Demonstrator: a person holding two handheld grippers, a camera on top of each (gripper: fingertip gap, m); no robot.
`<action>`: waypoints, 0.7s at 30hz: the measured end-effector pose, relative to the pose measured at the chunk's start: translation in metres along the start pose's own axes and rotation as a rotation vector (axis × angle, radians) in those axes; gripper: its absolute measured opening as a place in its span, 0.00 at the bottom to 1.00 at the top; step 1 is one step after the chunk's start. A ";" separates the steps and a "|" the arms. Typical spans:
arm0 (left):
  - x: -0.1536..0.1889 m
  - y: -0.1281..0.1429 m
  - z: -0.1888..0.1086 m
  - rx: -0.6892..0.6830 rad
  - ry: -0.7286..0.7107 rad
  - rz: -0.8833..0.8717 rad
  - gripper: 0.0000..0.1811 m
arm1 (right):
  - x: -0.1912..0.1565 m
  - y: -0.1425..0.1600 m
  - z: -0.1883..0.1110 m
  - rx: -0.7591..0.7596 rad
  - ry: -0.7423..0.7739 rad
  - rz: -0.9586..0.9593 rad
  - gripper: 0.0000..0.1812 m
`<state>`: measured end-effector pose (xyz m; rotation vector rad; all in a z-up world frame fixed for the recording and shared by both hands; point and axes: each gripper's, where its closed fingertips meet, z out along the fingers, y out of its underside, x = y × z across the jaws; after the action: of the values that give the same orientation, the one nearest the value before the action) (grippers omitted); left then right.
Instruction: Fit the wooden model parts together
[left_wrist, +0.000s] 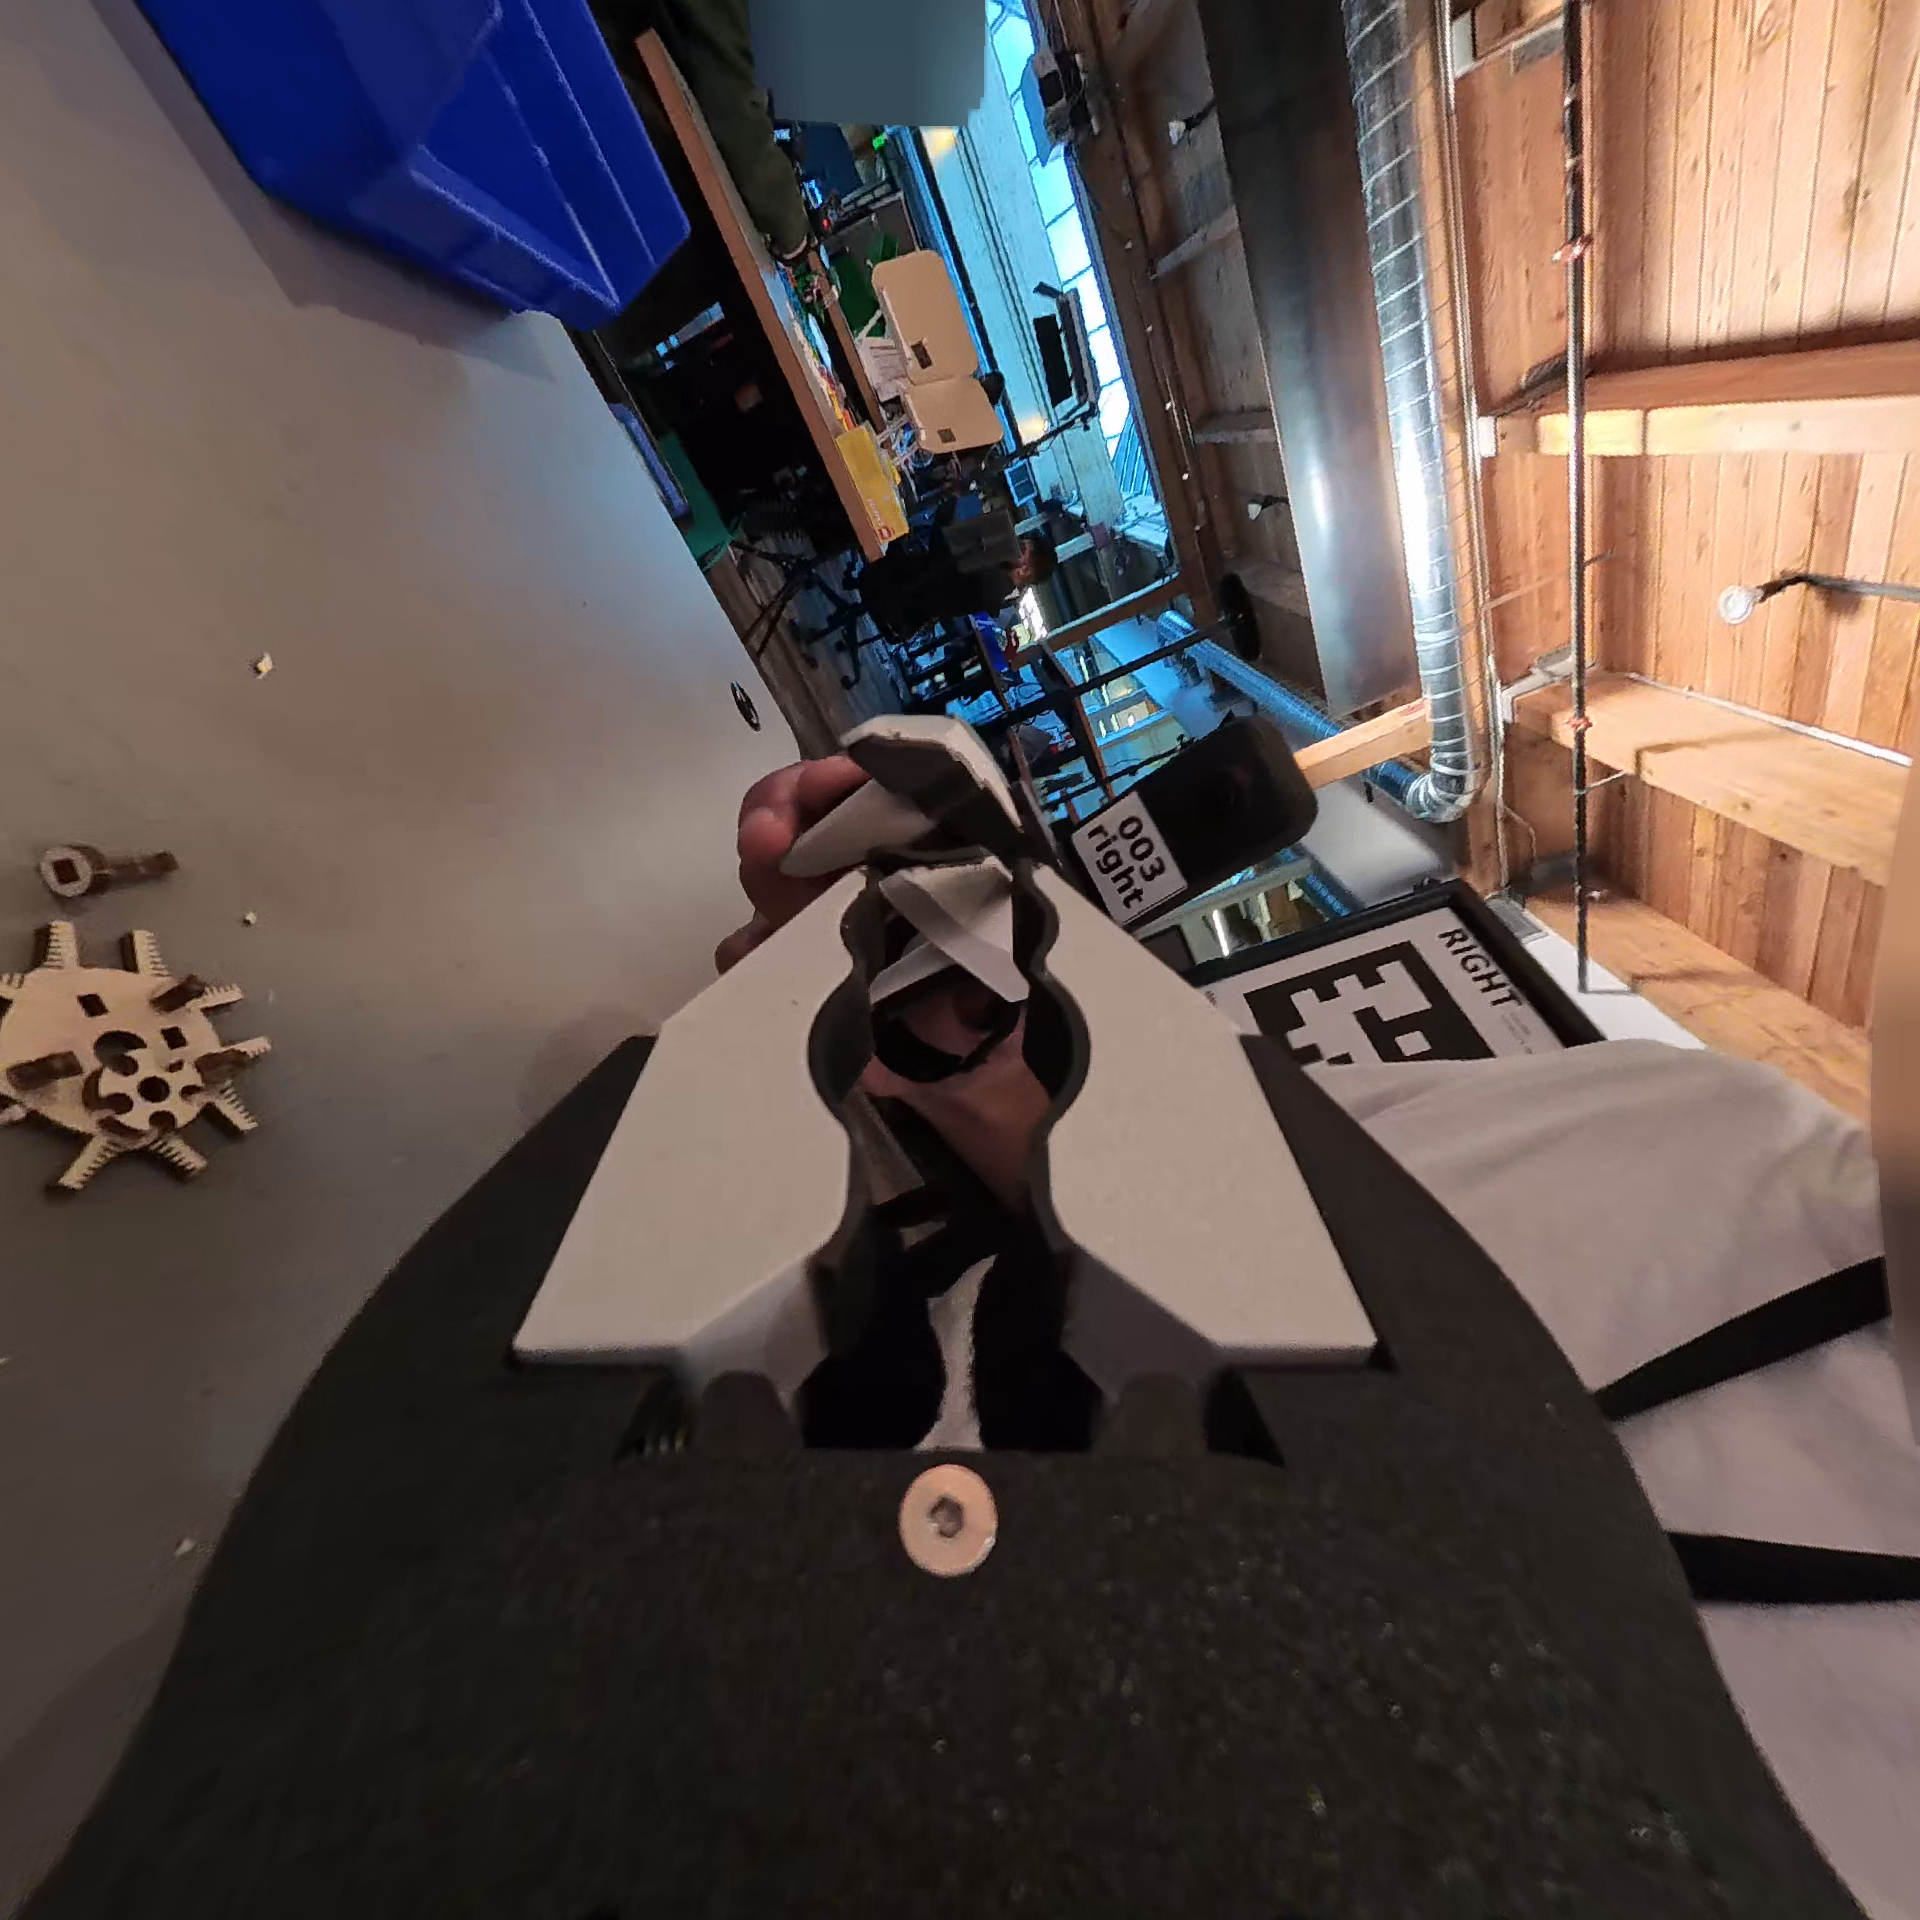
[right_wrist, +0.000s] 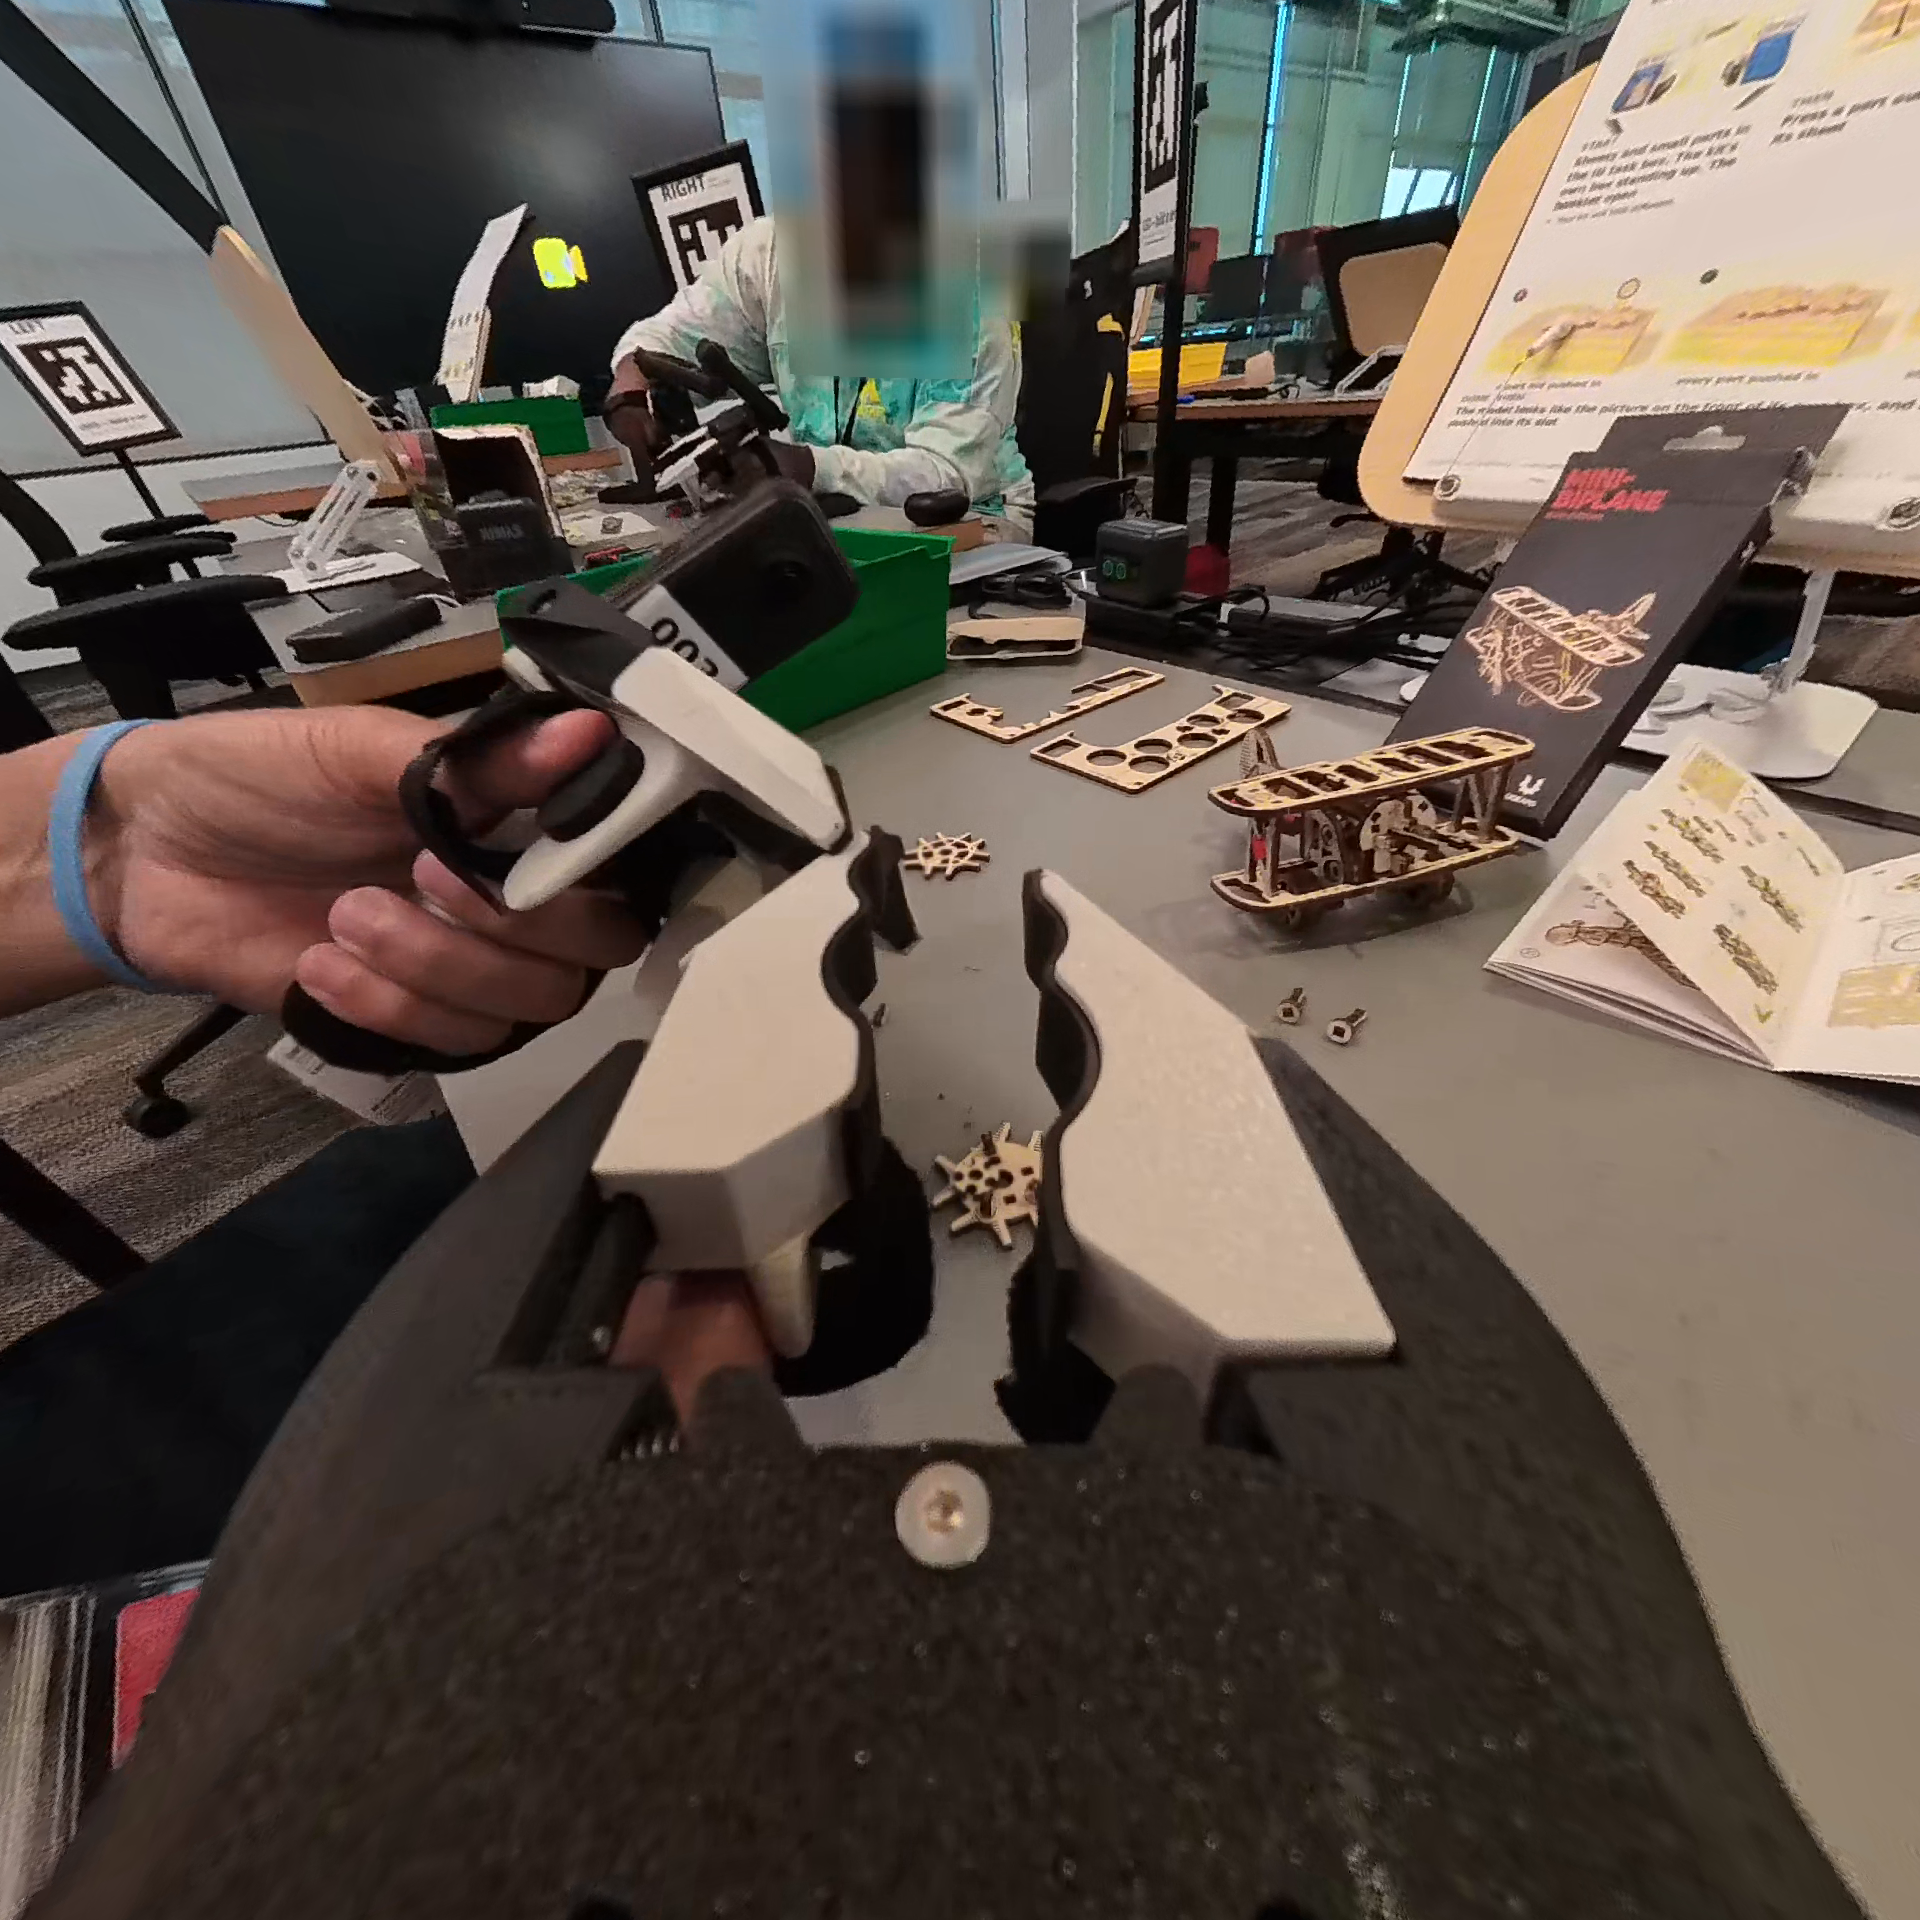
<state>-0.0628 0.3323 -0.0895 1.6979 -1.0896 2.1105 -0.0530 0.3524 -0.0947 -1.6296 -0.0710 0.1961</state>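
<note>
A grey tabletop fronts an open workshop with more desks, black office chairs and a large dark screen. Tall windows let in bluish daylight. Wooden plank walls and a silver ventilation duct show in the left wrist view.

Two grippers, one wooden biplane, two spiked discs — two pegs

Left gripper rolled sideways, jaws nearly closed, nothing visibly clamped. Right gripper just beyond the tips, a hand on it. Toothed wooden disc and small wooden peg on grey table, well left of the fingers.
</note>
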 end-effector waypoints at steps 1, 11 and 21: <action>0.000 0.000 0.000 0.011 0.007 -0.012 0.11 | 0.000 0.001 0.001 -0.002 -0.001 0.004 0.14; 0.003 0.013 0.008 -0.008 0.031 -0.025 0.10 | -0.005 0.004 -0.001 -0.004 -0.031 -0.017 0.15; 0.009 0.015 0.018 0.030 0.019 0.022 0.10 | -0.006 -0.001 -0.003 0.037 -0.082 0.078 0.13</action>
<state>-0.0606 0.3074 -0.0861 1.6828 -1.0824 2.1623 -0.0588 0.3484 -0.0929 -1.5888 -0.0658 0.3224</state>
